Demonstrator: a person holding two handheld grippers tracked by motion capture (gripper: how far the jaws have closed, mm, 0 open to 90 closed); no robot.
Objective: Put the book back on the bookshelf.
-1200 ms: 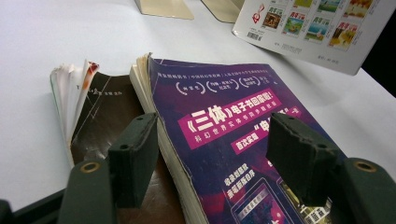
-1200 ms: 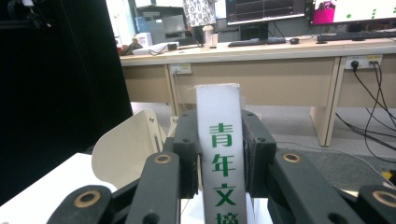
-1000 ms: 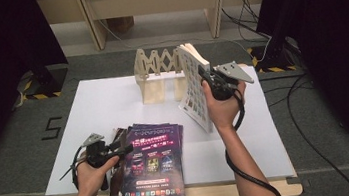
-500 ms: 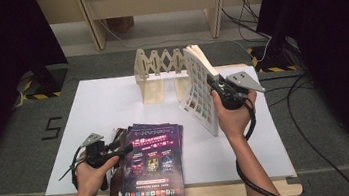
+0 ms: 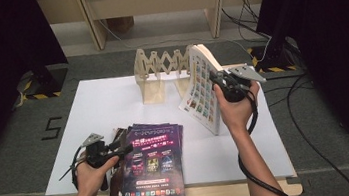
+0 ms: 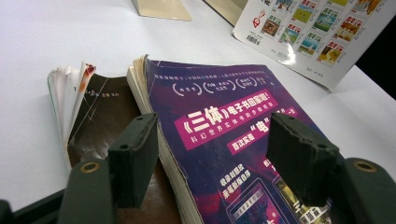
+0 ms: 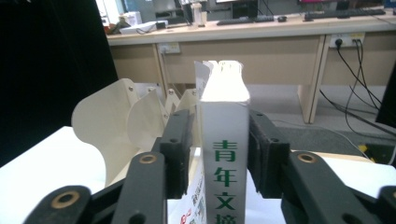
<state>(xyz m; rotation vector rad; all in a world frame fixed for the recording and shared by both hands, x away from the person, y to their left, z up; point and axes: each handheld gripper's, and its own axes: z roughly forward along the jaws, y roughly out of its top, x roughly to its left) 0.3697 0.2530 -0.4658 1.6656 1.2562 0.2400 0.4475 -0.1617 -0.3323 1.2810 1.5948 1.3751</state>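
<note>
My right claw (image 7: 218,154) stands around the spine of the white magazine (image 7: 224,158); its jaws have just been opening, with narrow gaps showing at both pads. The magazine stands tilted on the table (image 5: 107,98), its top edge against the wooden rack (image 5: 159,69). My left claw (image 6: 219,154) is open over the purple book (image 6: 224,140), which lies on a dark book (image 6: 100,116) near the front table edge.

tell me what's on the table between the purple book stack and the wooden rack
Nothing: in the high view the white table is bare between the purple book and the wooden rack. The white magazine stands off to the right.
</note>
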